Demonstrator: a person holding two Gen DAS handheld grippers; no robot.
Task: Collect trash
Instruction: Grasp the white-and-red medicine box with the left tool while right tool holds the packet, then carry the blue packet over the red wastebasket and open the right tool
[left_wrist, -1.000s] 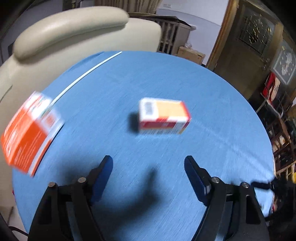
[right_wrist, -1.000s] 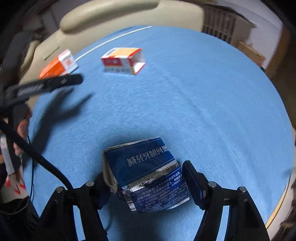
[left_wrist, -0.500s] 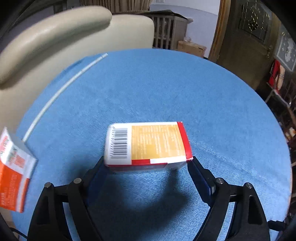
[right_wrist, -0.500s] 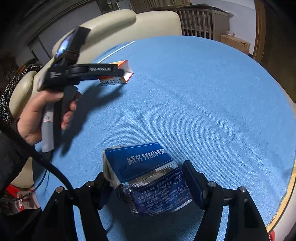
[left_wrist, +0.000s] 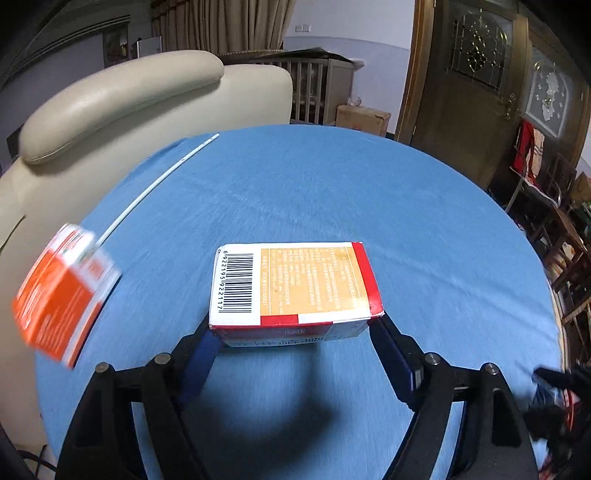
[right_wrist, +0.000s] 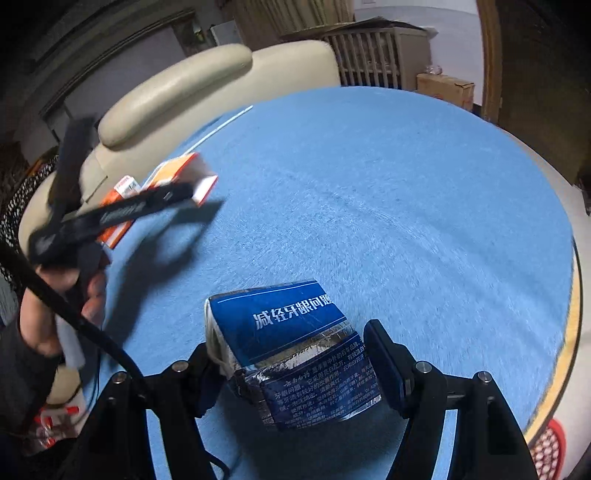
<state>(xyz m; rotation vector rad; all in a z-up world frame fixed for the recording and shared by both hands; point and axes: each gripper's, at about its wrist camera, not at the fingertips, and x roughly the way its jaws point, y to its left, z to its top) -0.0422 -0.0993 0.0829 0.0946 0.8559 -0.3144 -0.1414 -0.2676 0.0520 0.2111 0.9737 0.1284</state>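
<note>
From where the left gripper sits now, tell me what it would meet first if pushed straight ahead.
The left gripper already has the red-and-white box between its fingers, so that box comes first. Beyond it lies only bare blue tablecloth up to the far edge. The orange box sits off to the left, outside that line.

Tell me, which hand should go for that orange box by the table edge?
Probably neither yet. The left hand-held gripper is nearer the orange box but holds the barcode box; the right hand-held gripper holds the blue carton.
</note>
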